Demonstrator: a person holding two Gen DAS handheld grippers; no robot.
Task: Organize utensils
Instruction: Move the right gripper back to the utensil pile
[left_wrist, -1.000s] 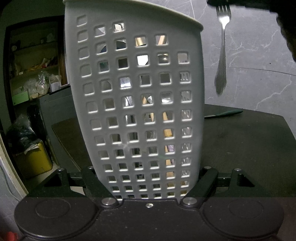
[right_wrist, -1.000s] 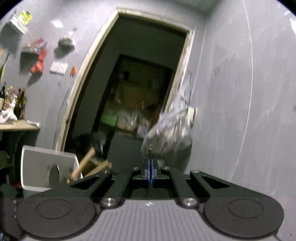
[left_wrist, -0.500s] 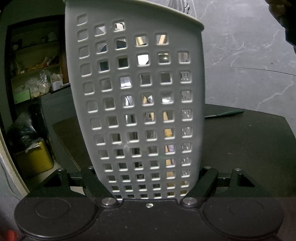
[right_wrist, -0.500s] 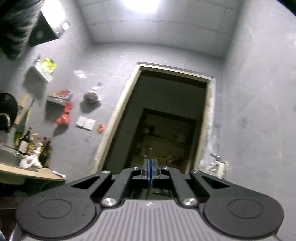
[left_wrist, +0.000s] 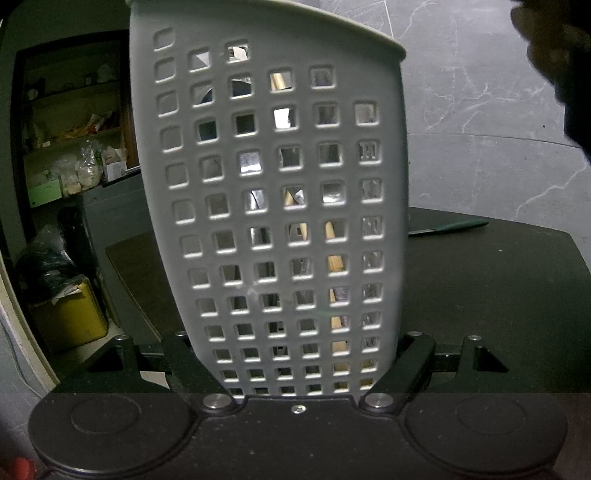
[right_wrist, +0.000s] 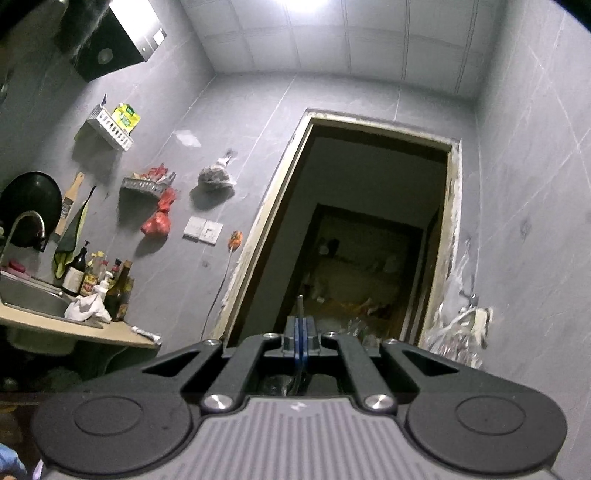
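In the left wrist view my left gripper (left_wrist: 291, 362) is shut on a grey perforated utensil basket (left_wrist: 277, 206) that fills the middle of the frame. Metal and wooden utensils show through its holes. A green-handled knife (left_wrist: 448, 227) lies on the dark table (left_wrist: 498, 295) behind it. In the right wrist view my right gripper (right_wrist: 300, 334) is shut on a thin metal fork handle (right_wrist: 300, 304) that sticks up between the blue pads. It points up toward a doorway, and the fork's head is hidden.
A yellow bin (left_wrist: 70, 321) and shelves stand left of the table. The right wrist view shows a sink counter with bottles (right_wrist: 96, 284), wall racks and a dark doorway (right_wrist: 369, 240). A dark blurred shape (left_wrist: 561, 66) is at the upper right.
The fork that hung at the upper right of the left view has gone out of frame. The right gripper has tilted upward from the basket toward the ceiling. The basket has stayed still.
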